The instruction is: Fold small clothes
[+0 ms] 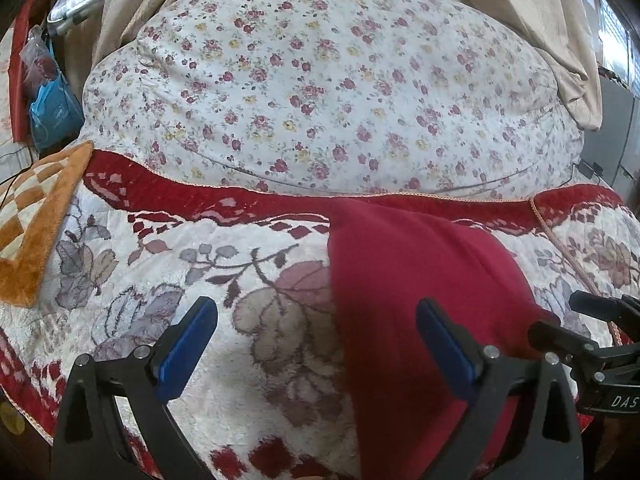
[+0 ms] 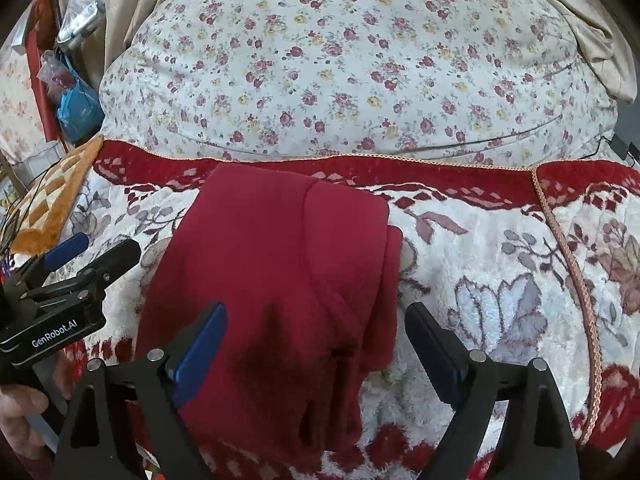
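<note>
Both claws are close to me, low over the bed. The right claw (image 2: 316,344) has its two fingers wide apart, with nothing between them that it grips. It hangs over the near end of the red cloth (image 2: 280,272). The left claw (image 1: 316,344) is wide apart too and holds nothing. Its right finger is over the left edge of the cloth and its left finger is over the rug (image 1: 200,320).

The cloth lies on the flowery rug, already folded into a long strip. I think one more fold is due, near end up to far end. To do it well, each claw should go down on one near corner, pinch all the layers at once, lift both sides at the same height, and lay them flat on the far edge. The right side shows a few loose layers that stick out, so a thin pinch could leave one behind. The rug is fluffy, and a finger could grab the fluff as well.

The two claws sit near each other and could bump. Past the cloth is the red rug border, then a big white quilt (image 2: 360,60) with little roses. An orange checked mat (image 1: 36,220) lies far left, well apart. Blue bags (image 1: 52,116) hang beyond it. Nothing blocks the fold.
</note>
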`<state>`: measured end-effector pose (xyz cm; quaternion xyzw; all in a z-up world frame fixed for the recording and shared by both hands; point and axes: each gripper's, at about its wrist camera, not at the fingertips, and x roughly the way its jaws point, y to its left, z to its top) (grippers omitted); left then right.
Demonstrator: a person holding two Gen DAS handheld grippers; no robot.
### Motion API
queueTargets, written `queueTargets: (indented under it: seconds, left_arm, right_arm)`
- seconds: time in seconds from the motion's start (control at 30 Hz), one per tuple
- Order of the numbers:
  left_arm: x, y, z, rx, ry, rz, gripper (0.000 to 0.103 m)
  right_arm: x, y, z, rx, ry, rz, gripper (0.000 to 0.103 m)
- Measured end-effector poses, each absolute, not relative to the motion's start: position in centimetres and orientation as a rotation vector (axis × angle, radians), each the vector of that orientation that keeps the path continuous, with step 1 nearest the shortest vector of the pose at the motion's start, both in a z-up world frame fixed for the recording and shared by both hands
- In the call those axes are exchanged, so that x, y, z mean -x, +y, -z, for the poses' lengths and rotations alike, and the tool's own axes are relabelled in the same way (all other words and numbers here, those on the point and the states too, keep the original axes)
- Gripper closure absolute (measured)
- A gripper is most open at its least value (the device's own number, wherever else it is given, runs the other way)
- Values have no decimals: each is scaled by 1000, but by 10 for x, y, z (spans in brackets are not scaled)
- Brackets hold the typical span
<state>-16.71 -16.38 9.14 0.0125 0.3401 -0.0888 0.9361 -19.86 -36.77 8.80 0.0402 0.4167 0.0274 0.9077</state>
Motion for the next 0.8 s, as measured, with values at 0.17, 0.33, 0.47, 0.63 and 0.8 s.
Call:
queueTargets:
  seconds: [0.17, 0.33, 0.47, 0.63, 0.8]
  left_arm:
    - [166, -164, -91, -23, 695, 188, 4]
    - [166, -165, -90, -30, 701, 187, 4]
    - [163, -169, -89, -35, 708, 188, 4]
    - [160, -172, -85, -33, 717, 189, 4]
    - [157, -175, -81, -38, 728, 186, 4]
  right_arm:
    - [194, -371, -84, -100, 862, -29, 9]
    - [189, -371, -77, -108, 874, -12, 8]
    - [183, -372, -73, -116, 884, -5, 8]
    - [175, -374, -74, -130, 874, 7, 7]
    - [170, -378, -72, -138, 871, 13, 6]
